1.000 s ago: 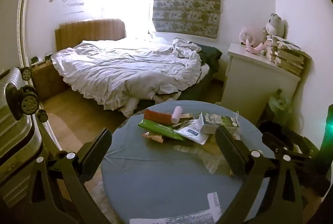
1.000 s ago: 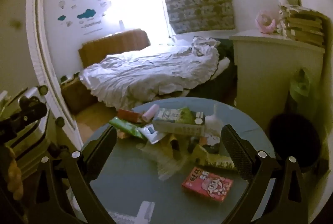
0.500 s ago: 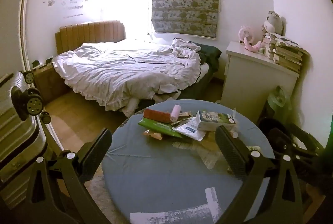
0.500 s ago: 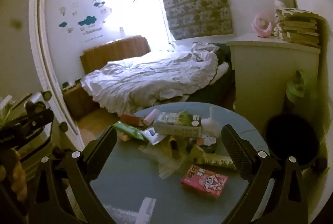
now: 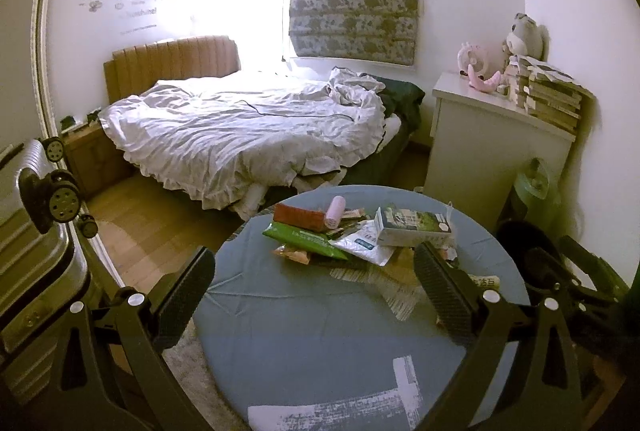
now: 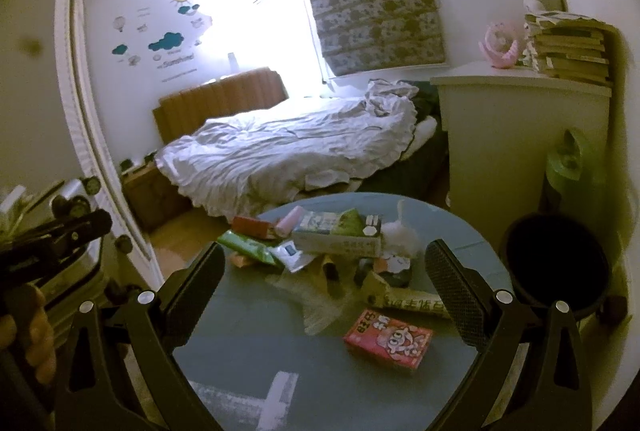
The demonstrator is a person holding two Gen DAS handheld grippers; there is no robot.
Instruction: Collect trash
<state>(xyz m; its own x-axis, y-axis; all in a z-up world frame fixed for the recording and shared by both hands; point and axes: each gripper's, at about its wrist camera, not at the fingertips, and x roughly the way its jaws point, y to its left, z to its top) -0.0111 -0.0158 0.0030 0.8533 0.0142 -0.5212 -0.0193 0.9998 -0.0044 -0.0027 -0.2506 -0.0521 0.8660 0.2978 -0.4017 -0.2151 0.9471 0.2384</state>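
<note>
A round blue table [image 5: 304, 343] [image 6: 240, 343] carries a pile of trash on its far half: a green wrapper [image 5: 304, 237] [image 6: 250, 247], a red-brown packet [image 5: 298, 217], a pink roll [image 5: 336, 209] [image 6: 290, 221], a white-green carton [image 5: 414, 227] [image 6: 338, 235], a white pouch [image 5: 362, 245]. A red snack box [image 6: 388, 343] and a long yellow box [image 6: 412, 305] lie nearer in the right wrist view. My left gripper [image 5: 316, 291] and right gripper [image 6: 326, 289] are open and empty, above the table's near side. A dark round bin [image 6: 556, 267] [image 5: 516, 237] stands right of the table.
A bed [image 5: 248, 127] with a white duvet lies beyond the table. A white dresser [image 5: 492, 147] with books and toys stands at the right. A silver suitcase [image 5: 28, 271] stands at the left. A green bag [image 6: 568, 167] leans by the dresser. White tape marks [image 5: 340, 407] lie on the table's near edge.
Both grippers have drawn back and up a little, so the table and trash pile sit lower and smaller in view. Both grippers stay open and empty.
</note>
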